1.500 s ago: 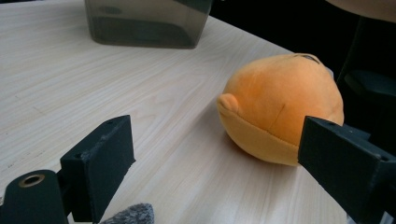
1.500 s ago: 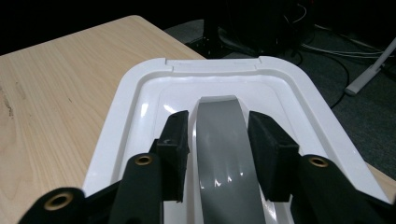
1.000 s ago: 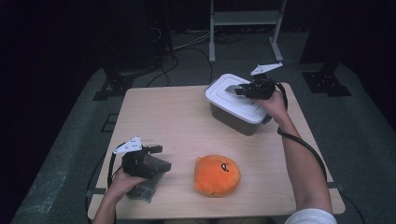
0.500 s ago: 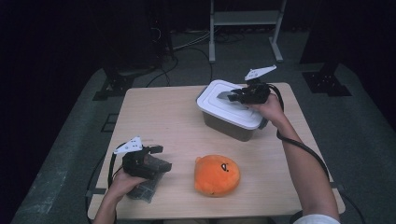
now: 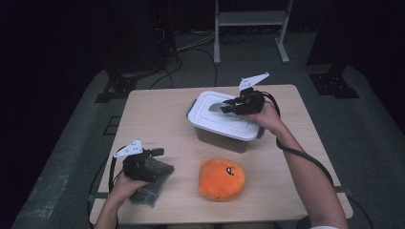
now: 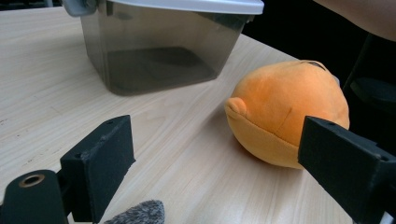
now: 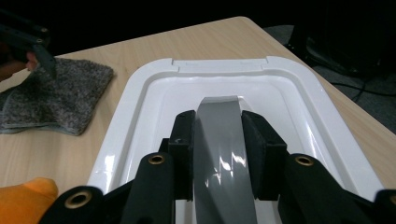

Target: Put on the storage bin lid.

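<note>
A dark translucent box (image 5: 217, 138) with a white lid (image 5: 200, 117) stands at the middle of the wooden table (image 5: 153, 114). My right gripper (image 5: 224, 108) is shut on the lid's grey handle (image 7: 219, 135), its pads pressing both sides. The orange plush toy (image 5: 222, 179) lies in front of the box. My left gripper (image 5: 165, 161) rests at the near left over a grey cloth (image 5: 148, 193), jaws open and pointing at the plush toy (image 6: 289, 112) with nothing between them. The box (image 6: 159, 51) stands beyond the toy in the left gripper view.
The grey cloth (image 7: 56, 93) lies flat near the table's front left edge. Beyond the table stand a metal rack (image 5: 250, 28) and cables on a dark floor. Bare tabletop stretches along the far left and the right side.
My right gripper has carried the lidded box leftward and nearer, from the far right corner toward the table's middle. The left gripper and the plush toy have stayed put.
</note>
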The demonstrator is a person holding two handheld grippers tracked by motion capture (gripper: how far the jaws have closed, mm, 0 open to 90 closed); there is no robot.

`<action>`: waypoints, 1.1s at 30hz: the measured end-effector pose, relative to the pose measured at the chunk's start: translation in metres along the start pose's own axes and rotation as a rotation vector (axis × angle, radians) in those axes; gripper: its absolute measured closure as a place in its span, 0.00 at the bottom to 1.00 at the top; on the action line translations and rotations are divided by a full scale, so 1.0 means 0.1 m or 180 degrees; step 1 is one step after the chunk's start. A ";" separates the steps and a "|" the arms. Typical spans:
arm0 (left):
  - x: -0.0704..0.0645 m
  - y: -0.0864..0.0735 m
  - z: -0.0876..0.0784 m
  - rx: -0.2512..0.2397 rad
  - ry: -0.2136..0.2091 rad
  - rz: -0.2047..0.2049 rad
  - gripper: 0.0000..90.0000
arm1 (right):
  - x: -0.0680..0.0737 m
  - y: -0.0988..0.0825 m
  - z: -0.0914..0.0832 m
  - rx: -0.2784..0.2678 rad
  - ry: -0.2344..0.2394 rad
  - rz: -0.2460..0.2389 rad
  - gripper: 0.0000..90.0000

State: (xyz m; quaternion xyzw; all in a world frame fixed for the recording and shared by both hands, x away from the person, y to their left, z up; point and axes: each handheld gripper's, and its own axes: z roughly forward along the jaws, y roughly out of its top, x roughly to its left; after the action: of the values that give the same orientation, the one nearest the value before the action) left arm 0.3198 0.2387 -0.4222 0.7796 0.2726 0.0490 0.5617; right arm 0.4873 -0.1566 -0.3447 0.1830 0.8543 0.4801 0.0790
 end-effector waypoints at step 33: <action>0.01 0.03 -0.07 -0.0105 0.0020 -0.0014 0.11 | 0.29 0.14 0.25 0.0013 0.0323 -0.0240 0.73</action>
State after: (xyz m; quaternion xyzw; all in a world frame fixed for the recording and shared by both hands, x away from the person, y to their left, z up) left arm 0.3188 0.2440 -0.4171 0.7694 0.2752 0.0547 0.5738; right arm 0.4712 -0.1193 -0.3449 0.1263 0.8644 0.4837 0.0532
